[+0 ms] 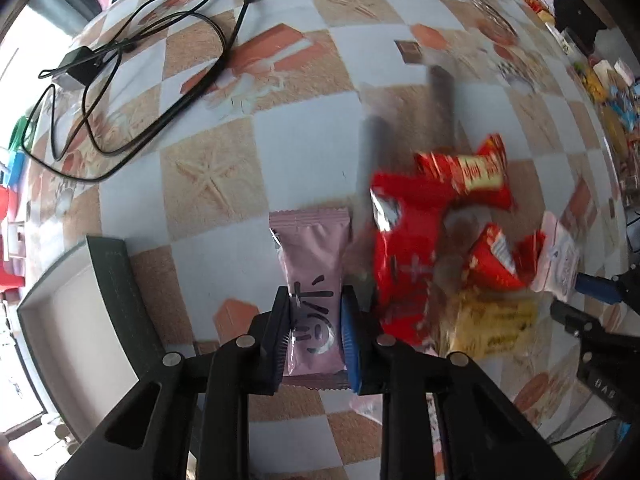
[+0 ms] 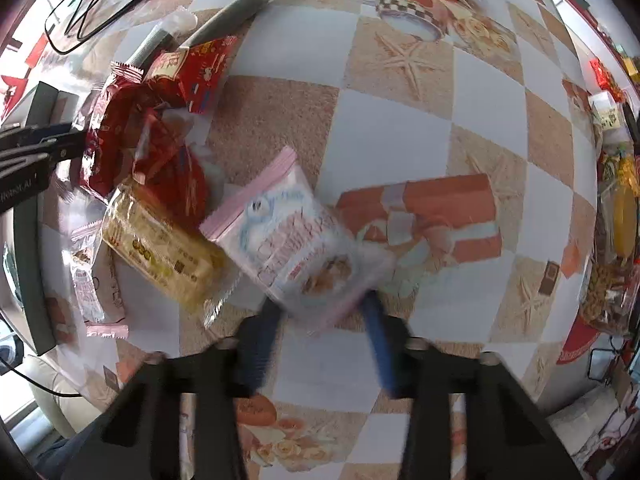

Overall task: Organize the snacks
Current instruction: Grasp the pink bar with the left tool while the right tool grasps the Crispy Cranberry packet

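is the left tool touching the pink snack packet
Touching. In the left wrist view the left tool has both pads pressed against the sides of the pink snack packet, which sits clamped between them with no gap.

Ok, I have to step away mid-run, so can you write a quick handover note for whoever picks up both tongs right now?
Left tongs: shut on the pink snack packet, gripped across its middle.
Right tongs: around the end of a clear pink-edged snack bag; blur hides whether the grip is firm.
Still in the pile on the table: red packets, a yellow biscuit pack, and two grey stick packs.
A dark-rimmed tray sits at the left tongs' left; nothing visible in the part shown.
Done: two items picked. Left: place them, then sort the rest.
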A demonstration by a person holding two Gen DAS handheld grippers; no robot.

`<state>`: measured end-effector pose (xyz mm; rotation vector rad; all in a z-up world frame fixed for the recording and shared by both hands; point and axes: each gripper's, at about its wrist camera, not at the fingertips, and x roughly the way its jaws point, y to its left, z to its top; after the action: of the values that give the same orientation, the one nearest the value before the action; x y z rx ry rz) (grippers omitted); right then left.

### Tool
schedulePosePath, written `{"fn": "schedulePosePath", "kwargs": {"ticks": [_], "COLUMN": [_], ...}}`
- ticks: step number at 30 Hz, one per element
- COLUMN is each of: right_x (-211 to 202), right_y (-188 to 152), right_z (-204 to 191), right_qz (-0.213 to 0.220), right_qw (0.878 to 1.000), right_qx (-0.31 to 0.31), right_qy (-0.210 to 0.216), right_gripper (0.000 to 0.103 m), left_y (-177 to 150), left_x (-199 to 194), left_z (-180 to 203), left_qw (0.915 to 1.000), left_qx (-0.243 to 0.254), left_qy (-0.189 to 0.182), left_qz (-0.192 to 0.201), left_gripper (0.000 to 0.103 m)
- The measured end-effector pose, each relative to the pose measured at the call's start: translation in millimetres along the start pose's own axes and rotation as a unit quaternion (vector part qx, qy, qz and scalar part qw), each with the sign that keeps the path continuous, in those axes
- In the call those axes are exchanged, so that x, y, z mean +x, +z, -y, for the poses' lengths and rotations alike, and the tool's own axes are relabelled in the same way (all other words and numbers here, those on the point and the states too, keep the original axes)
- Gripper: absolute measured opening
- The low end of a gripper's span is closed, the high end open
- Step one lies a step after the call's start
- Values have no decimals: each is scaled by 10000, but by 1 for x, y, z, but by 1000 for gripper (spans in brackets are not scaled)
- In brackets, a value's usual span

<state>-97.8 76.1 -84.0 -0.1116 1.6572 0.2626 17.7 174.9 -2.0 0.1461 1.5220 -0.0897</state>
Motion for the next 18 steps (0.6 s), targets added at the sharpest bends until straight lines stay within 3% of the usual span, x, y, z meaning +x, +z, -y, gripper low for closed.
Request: {"fn": "schedulePosePath", "kwargs": {"ticks": [2, 4, 10, 11, 12, 13, 14, 16, 18], "right_x": [0, 4, 4, 2, 0, -4, -13, -20, -24], "right_y": [-9, -35, -69, -69, -67, -67, -61, -49, -35], "right_z": [6, 12, 21, 24, 27, 28, 34, 29, 25], "right_qz": [-54, -114, -325, -314, -276, -163, -33, 103, 219], "right_qw": [9999, 9995, 9985, 9989, 9993, 9998, 10000, 9993, 9970], "right_qx": [105, 186, 195, 182, 146, 70, -19, -278, -575], "right_qy": [82, 212, 385, 291, 192, 76, -18, -235, -468], "right_gripper": [30, 30, 31, 40, 71, 85, 91, 91, 91], "left_y": [-16, -39, -94, -97, -99, -99, -96, -93, -88], "left_x": [0, -1, -3, -4, -4, -4, -3, -4, -1], "left_z": [2, 4, 5, 3, 2, 0, -3, -11, -23], "left_qw": [9999, 9997, 9996, 9995, 9993, 9991, 9991, 9993, 9991], "left_qx": [-77, -92, -126, -170, -208, -229, -227, -251, -315], "left_qy": [-79, -174, -177, -202, -235, -281, -257, -85, -78], "left_qz": [-42, -109, -185, -183, -186, -215, -242, -247, -270], "left_gripper": [26, 26, 28, 29, 33, 41, 46, 61, 62]}}
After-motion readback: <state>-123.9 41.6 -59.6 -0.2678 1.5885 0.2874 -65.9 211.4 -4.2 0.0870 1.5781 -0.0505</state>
